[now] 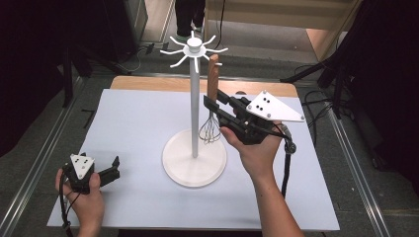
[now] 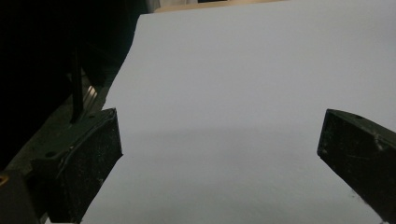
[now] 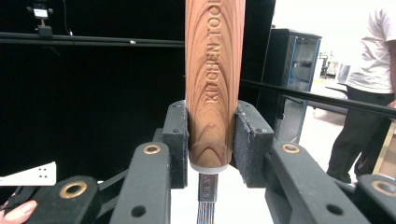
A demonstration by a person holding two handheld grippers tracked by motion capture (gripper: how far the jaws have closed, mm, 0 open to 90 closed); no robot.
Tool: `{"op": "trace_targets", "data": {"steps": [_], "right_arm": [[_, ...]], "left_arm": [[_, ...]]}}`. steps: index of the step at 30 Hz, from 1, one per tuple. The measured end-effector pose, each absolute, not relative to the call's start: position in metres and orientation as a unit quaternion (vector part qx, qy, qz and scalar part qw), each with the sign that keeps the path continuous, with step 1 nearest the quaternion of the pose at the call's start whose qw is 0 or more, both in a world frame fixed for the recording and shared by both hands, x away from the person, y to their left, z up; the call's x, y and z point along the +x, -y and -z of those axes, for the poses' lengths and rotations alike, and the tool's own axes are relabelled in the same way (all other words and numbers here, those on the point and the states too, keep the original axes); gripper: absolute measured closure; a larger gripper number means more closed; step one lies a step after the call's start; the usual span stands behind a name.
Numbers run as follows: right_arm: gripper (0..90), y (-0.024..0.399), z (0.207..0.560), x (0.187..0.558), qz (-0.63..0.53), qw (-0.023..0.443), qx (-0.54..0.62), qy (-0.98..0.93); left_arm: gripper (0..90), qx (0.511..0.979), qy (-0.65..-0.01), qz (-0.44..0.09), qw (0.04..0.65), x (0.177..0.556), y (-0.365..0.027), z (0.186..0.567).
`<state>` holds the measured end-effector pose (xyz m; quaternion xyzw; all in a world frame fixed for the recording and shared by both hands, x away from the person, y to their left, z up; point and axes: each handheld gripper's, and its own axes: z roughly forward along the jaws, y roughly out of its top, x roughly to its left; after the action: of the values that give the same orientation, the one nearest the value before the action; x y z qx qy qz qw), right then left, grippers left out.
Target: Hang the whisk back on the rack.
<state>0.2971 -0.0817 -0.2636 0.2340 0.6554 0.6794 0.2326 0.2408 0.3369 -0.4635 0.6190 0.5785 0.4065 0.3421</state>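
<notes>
1. While the left hand [image 1: 81,195] waits low at the near left corner of the white mat [image 1: 128,128], all the action sits with the right gripper [image 1: 216,106], raised beside the stand's pole [image 1: 194,103].
2. Its jaws are closed tight on the whisk [image 1: 212,98], clamping the lower end of the wooden handle [image 3: 214,84]; from the right gripper view the pads [image 3: 176,140] press both sides of the wood, just above the metal collar.
3. Long axis: upright. Handle points up, wires [image 1: 210,131] hang down toward the round base [image 1: 194,163] without clearly touching it.
4. Here's the relation that matters: the handle's top end is right up by one of the white pegs [image 1: 216,64] radiating from the stand's hub [image 1: 193,46]. Whether its loop is on a peg is too small to tell.
5. My read: the next move is either a small lift and hook, or a release, and both depend on that top end lining up with the peg beside it.
6. Left gripper [image 1: 109,172], well apart from the stand, rests near the mat with jaws spread wide and nothing between them, as the left gripper view confirms.
7. Nearer hand for the whisk: plainly the right.
</notes>
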Motion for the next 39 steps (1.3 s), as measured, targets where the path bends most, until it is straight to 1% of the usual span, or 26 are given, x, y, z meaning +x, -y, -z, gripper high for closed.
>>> {"op": "trace_targets", "data": {"steps": [24,25,27,32,35,39], "right_arm": [[69.2,0.085,0.267,0.296,-0.678,0.238,0.230,-0.657],[67.3,0.085,0.267,0.296,-0.677,0.238,0.230,-0.657],[60.5,0.086,0.266,0.295,-0.679,0.242,0.234,-0.653],[41.8,0.092,0.263,0.294,-0.681,0.244,0.238,-0.648],[32.1,0.097,0.264,0.293,-0.665,0.250,0.249,-0.658],[22.1,0.102,0.267,0.290,-0.656,0.253,0.261,-0.662]], "left_arm": [[0.3,0.620,-0.579,-0.405,0.341,0.241,-0.337,0.464],[0.3,0.620,-0.578,-0.406,0.341,0.241,-0.337,0.464],[0.3,0.620,-0.578,-0.406,0.341,0.241,-0.337,0.464],[0.3,0.621,-0.577,-0.408,0.340,0.241,-0.336,0.464],[0.3,0.620,-0.577,-0.407,0.340,0.241,-0.336,0.464],[0.3,0.621,-0.577,-0.408,0.338,0.241,-0.336,0.464]]}}
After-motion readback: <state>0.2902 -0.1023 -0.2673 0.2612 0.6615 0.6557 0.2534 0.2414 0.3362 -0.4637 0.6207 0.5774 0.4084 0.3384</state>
